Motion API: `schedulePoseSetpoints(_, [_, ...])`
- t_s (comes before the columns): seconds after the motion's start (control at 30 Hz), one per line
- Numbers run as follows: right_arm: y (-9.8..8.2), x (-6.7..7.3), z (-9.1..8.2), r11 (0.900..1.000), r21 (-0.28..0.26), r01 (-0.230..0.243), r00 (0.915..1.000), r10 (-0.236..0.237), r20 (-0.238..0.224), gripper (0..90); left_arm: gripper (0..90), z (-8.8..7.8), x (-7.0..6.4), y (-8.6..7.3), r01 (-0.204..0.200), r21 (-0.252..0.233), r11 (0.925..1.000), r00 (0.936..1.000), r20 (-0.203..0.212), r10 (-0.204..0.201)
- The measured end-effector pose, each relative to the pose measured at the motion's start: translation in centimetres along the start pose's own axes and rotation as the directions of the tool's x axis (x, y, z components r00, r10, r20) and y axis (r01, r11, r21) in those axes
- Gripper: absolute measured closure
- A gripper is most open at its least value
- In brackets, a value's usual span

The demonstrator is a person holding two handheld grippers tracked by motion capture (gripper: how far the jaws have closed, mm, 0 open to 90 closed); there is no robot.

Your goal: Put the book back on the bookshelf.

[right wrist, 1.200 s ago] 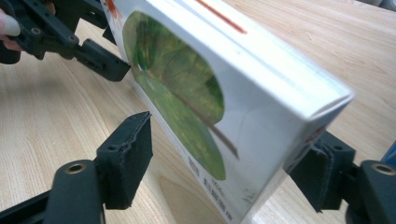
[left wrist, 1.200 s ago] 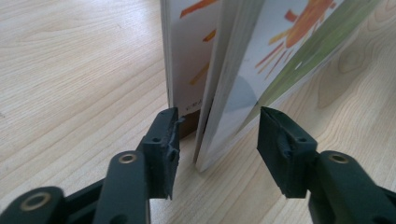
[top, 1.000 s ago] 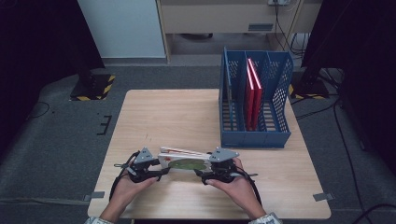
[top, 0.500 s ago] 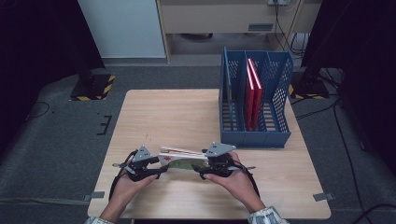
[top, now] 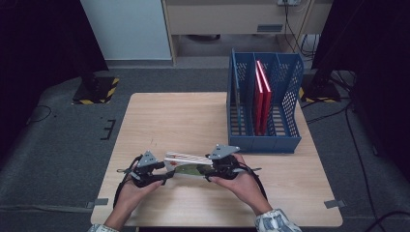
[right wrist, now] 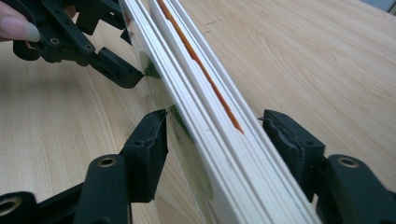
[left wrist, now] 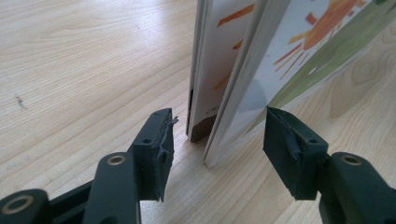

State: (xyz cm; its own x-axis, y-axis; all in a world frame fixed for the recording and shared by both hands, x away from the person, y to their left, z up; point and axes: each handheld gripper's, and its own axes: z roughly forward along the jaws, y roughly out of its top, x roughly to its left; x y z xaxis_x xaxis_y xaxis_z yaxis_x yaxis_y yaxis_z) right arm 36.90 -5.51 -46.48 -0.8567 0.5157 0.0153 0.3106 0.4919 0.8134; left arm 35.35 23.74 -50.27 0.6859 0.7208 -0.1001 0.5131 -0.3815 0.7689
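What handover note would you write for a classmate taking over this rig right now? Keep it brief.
Left tongs: open around one end of the picture books, one pad clear.
Right tongs: jaws just been closing around the other end; grip uncertain.
Books stand on edge on the table; blue rack holds red books in its middle slot.
Done: books upright, bracketed. Left: probably grip, lift, file in rack.

Light wooden table [top: 183, 121], blue file rack [top: 263, 137], picture books [top: 186, 163] on edge
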Motion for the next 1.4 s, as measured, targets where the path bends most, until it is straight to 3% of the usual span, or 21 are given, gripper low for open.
schedulePoseSetpoints(0.43, [0.1,0.4,-0.5,1.000,-0.013,0.002,0.9994,-0.003,-0.035,53.5,41.7,0.2,0.5,0.3,0.028,-0.023,0.9993,0.9989,-0.037,-0.029])
schedulePoseSetpoints(0.87, [0.6,0.3,0.4,1.000,-0.003,0.012,0.9991,-0.012,-0.041,60.3,39.7,0.1,0.8,0.3,0.040,-0.032,0.9987,0.9981,-0.045,-0.042])
schedulePoseSetpoints(1.0, [0.7,0.5,0.5,1.000,-0.003,0.015,0.9983,-0.015,-0.056,64.7,38.6,0.0,0.8,0.3,0.040,-0.031,0.9987,0.9979,-0.049,-0.042])
schedulePoseSetpoints(1.4, [0.9,0.5,0.7,1.000,-0.005,0.008,0.9990,-0.008,-0.045,68.6,36.9,-0.6,0.9,0.1,0.017,-0.020,0.9997,0.9977,-0.065,-0.018])
